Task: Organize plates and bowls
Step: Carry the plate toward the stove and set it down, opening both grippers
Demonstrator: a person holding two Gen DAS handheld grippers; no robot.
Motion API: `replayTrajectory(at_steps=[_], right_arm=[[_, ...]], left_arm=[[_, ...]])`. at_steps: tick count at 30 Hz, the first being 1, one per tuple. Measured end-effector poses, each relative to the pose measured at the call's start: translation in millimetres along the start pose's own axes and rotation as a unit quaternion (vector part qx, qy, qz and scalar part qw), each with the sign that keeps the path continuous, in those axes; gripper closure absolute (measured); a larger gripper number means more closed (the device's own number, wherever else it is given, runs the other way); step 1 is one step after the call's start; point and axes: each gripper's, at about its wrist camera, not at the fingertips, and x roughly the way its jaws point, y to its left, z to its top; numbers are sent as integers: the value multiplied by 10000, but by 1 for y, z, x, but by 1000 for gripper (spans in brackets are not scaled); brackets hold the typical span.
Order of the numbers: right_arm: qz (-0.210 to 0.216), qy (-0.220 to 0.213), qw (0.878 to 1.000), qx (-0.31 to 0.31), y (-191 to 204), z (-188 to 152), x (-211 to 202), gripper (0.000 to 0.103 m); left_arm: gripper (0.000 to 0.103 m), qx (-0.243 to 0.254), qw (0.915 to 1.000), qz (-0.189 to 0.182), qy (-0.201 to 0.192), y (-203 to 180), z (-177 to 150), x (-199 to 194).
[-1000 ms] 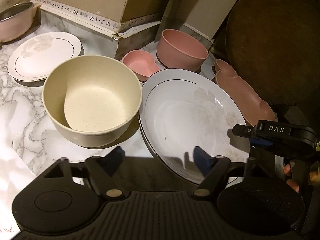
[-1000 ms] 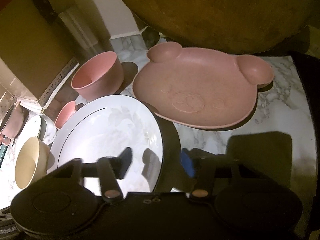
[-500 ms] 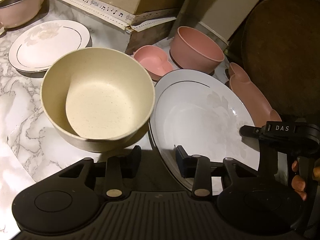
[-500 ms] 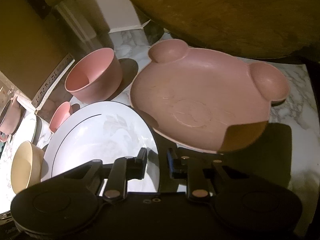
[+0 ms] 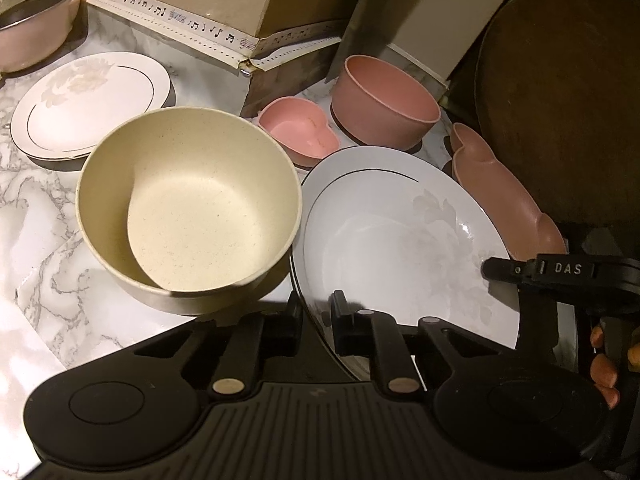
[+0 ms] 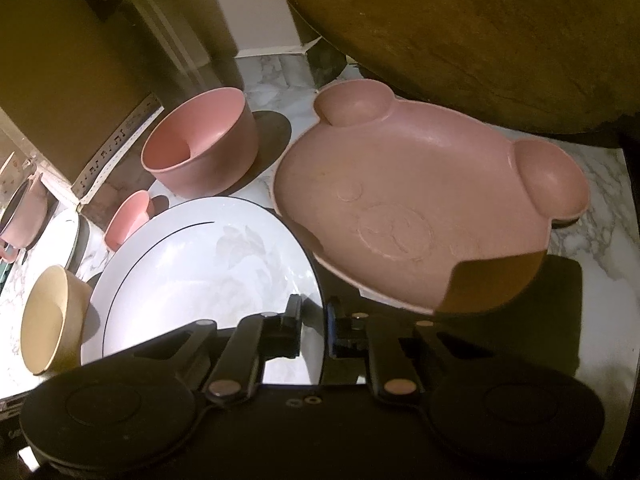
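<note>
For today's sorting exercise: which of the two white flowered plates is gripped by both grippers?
The large white plate, beside the cream bowl. Left gripper and right gripper pinch its rim; the smaller plate lies untouched.

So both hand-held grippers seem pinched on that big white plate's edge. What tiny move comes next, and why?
Probably a gentle, level lift. The left hand-held gripper and right hand-held gripper each look closed on the near rim of the white plate, which sits close to the cream bowl and bear-shaped pink plate, so sliding could bump them.
</note>
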Motion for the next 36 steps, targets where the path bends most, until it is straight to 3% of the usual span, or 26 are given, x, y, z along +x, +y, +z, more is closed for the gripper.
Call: replayTrajectory(at_steps=[16,30,36], right_arm=[[-91,-121,9992,371,-21,-54,-61,95],[-593,-447,9897,1222,-79,-114,-129,95],[-750,-555,9838,1528,-103,-132,-142,95]], left_arm=[[89,899,9951,-383,176,-33,-34,-23],[89,2073,9720,-946,571,-104,-68,-18],[89,2326,9649,-1041,639,-122,-77,-13]])
